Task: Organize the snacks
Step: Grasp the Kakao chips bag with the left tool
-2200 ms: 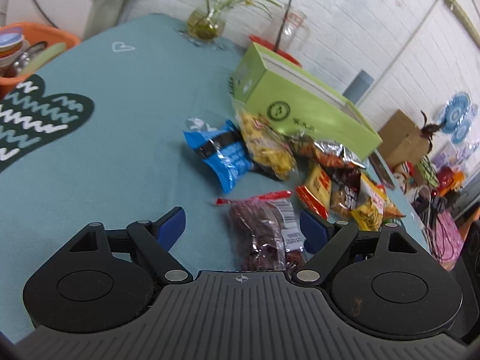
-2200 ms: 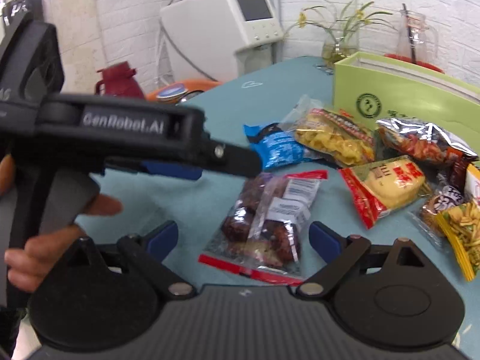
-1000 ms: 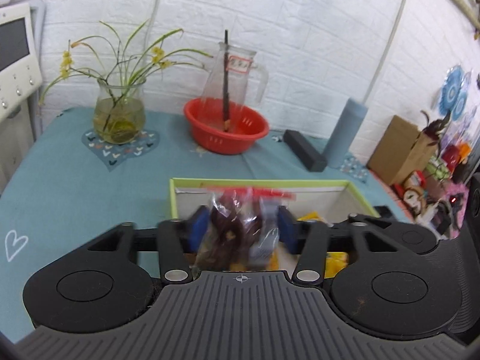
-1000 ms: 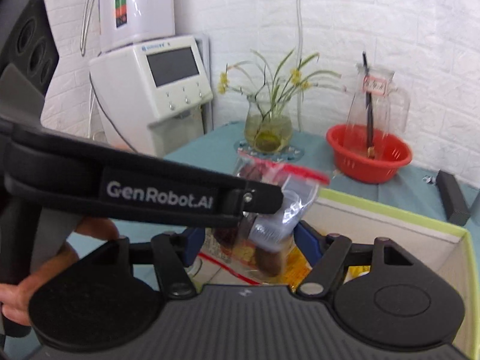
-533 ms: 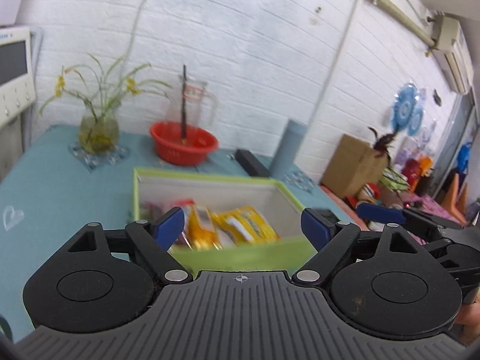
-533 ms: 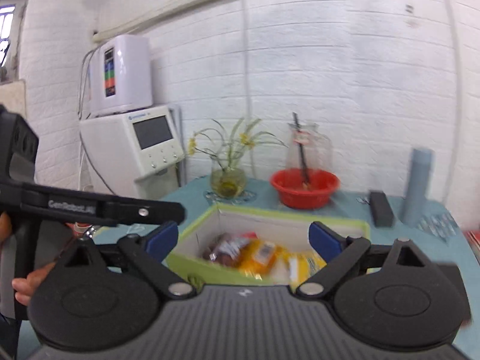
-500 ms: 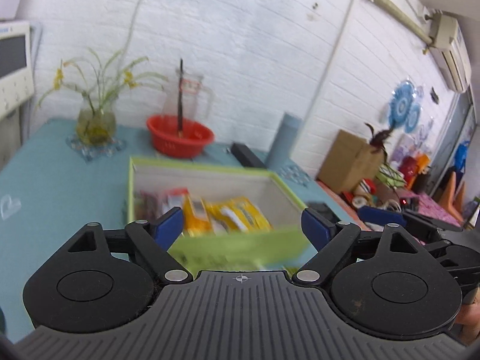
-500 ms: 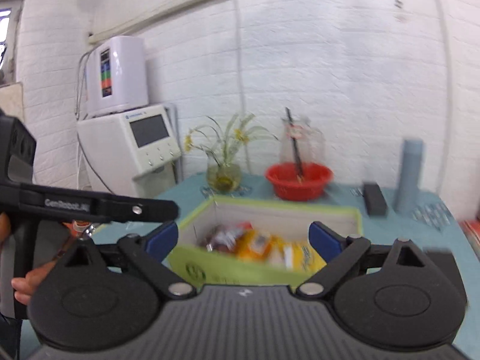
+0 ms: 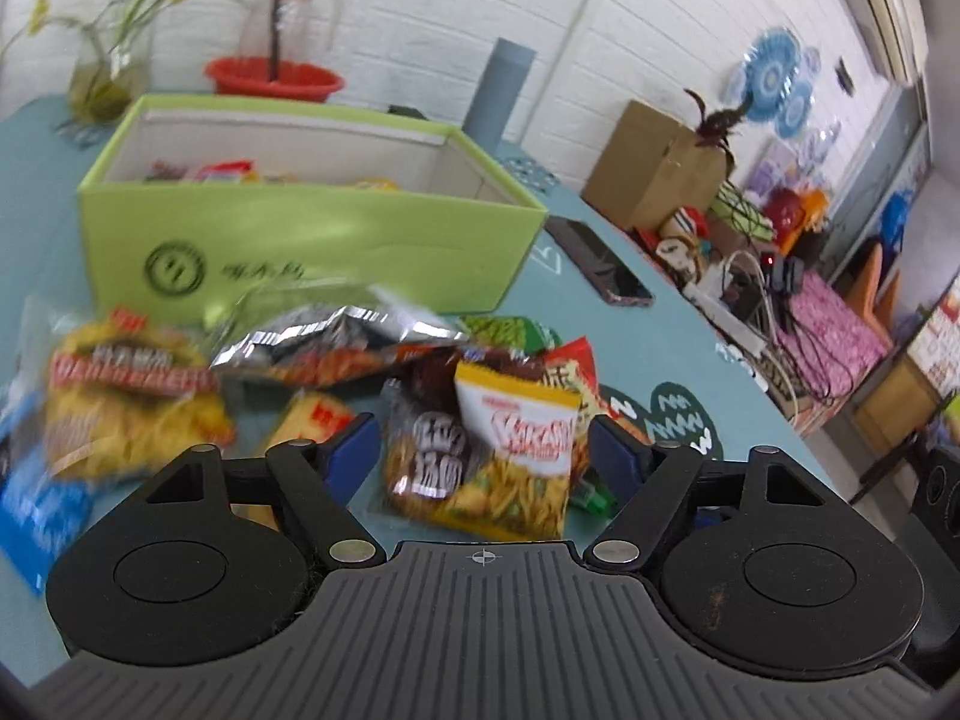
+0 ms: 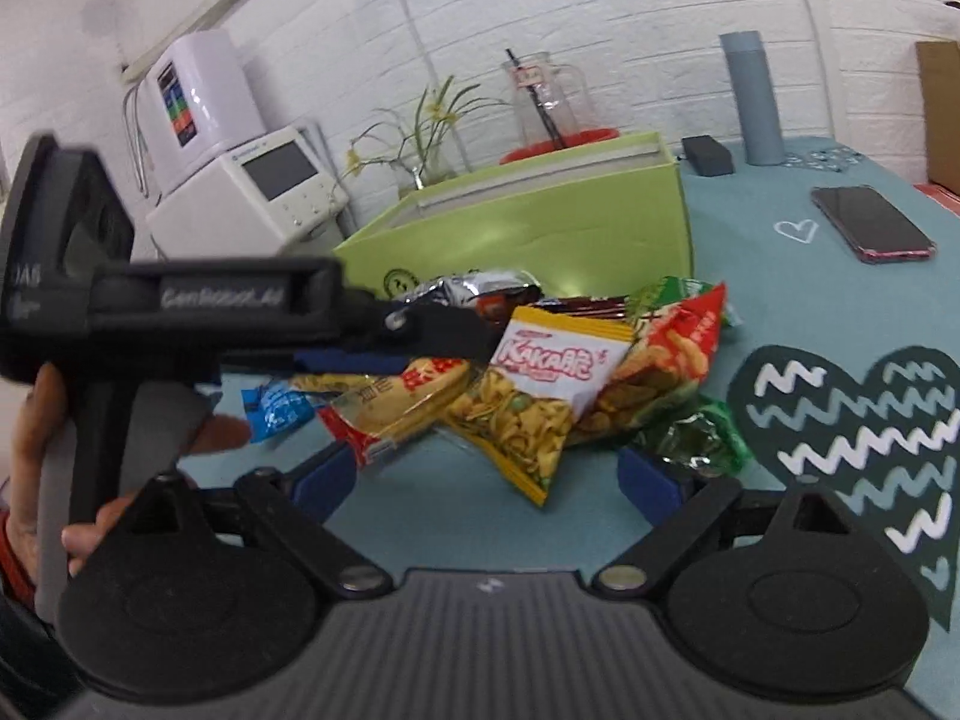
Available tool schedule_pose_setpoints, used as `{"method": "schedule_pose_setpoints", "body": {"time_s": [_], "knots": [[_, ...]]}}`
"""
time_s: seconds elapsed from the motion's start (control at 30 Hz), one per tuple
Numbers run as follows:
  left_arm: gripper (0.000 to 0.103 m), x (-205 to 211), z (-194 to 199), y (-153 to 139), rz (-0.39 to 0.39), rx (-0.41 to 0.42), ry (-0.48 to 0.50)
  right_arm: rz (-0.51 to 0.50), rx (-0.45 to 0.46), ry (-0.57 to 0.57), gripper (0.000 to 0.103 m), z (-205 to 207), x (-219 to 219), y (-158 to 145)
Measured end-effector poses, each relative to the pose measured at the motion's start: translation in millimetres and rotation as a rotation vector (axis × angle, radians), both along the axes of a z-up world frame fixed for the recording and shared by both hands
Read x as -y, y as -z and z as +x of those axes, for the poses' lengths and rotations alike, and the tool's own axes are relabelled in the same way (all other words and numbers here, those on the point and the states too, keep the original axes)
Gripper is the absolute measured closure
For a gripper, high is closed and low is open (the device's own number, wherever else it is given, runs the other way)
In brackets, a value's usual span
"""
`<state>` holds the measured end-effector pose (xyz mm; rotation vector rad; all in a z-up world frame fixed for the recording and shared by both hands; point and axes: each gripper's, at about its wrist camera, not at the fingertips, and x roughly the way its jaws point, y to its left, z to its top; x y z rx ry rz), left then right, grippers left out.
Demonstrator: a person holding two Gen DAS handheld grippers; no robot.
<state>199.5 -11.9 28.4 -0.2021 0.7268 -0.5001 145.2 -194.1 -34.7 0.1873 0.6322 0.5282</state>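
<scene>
A heap of snack bags lies on the bench point(image 9: 672, 324), which has a teal cloth, just in front of the green box point(image 9: 312, 234). The box stands open on top, and a few packets point(image 9: 222, 171) are visible inside it, near its left wall. In the left wrist view, the left claw point(image 9: 485, 450) hangs low over the heap; its jaws are apart and closing at this moment, and the yellow bag with the white label point(image 9: 516, 450) shows between them, but the pads do not press on it. Beside this bag lies a brown bag point(image 9: 429, 444), and further left a silver bag point(image 9: 336, 342) and a large yellow bag point(image 9: 126, 402), both blurred. In the right wrist view, the right claw point(image 10: 489, 477) is wide open, nothing gripped, with the tip of the same yellow bag point(image 10: 534, 396) lying between its blue pads. A red bag point(image 10: 672, 354) and a green bag point(image 10: 696, 438) lie to the right of it. The left claw point(image 10: 444, 339) reaches in from the left side, held by a hand point(image 10: 42, 438). A phone point(image 10: 870, 225) lies on the bench well apart from the heap.
</scene>
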Motion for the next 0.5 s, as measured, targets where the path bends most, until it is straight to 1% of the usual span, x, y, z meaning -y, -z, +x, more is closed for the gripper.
{"method": "schedule_pose_setpoints", "body": {"time_s": [0.03,0.13,0.2,0.3,0.37,0.5], "knots": [[0.042,3.9,5.8,1.1,0.011,-0.008,0.036,-0.020,0.001,-0.013,0.010,6.2,-4.3,1.8],[0.052,14.7,22.1,10.2,0.039,-0.060,0.126,-0.070,-0.016,-0.057,0.009,23.4,-16.9,7.5],[0.086,18.3,26.3,17.7,0.065,-0.100,0.146,-0.075,-0.025,-0.089,0.010,26.5,-22.6,8.4],[0.088,13.3,8.2,18.6,0.056,-0.088,0.157,-0.065,0.002,-0.126,0.009,11.8,-22.6,3.5],[0.088,9.8,-10.6,19.1,0.061,-0.086,0.143,-0.042,-0.021,-0.144,0.009,-0.6,-22.2,1.6],[0.085,4.0,-54.9,27.8,0.057,-0.121,0.113,-0.047,-0.034,-0.185,0.009,-36.2,-25.7,3.0]]}}
